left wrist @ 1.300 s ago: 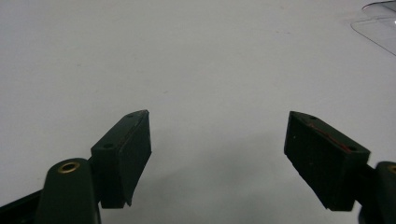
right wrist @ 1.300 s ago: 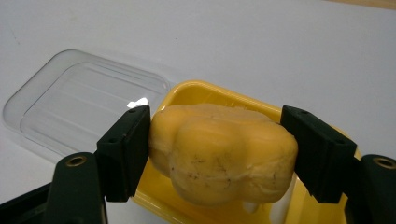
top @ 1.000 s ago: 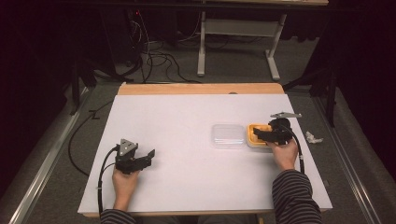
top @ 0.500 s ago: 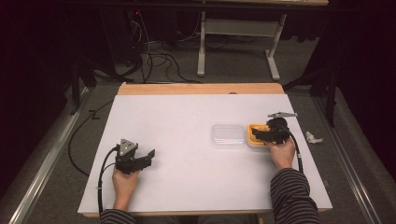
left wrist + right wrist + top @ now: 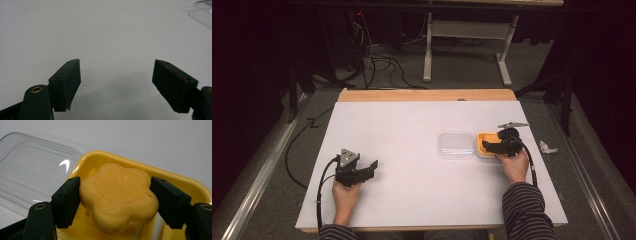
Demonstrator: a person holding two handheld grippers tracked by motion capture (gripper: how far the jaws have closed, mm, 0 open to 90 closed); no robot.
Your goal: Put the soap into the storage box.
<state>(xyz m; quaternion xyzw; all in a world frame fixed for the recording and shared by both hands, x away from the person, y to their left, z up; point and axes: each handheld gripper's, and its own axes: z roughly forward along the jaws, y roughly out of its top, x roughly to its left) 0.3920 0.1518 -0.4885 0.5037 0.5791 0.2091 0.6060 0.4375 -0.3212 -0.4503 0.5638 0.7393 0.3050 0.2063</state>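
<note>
A yellow flower-shaped soap [image 5: 118,195] lies in a yellow dish [image 5: 180,182], at the right of the white table in the high view [image 5: 482,142]. My right gripper [image 5: 115,200] [image 5: 492,146] reaches into the dish with its jaws spread wide, one on each side of the soap and close against it. A clear plastic lid [image 5: 32,167] [image 5: 456,145] lies flat just left of the dish. My left gripper [image 5: 116,82] [image 5: 371,167] rests at the table's front left, open, with bare table between its jaws.
The white table top [image 5: 412,130] has a wooden strip [image 5: 427,95] along its far edge. A crumpled white scrap [image 5: 548,147] lies off the table's right side. Cables trail from both grippers. A corner of the clear lid [image 5: 202,13] shows far off.
The right gripper has stayed over the yellow dish with only a slight shift. The left gripper has not moved.
</note>
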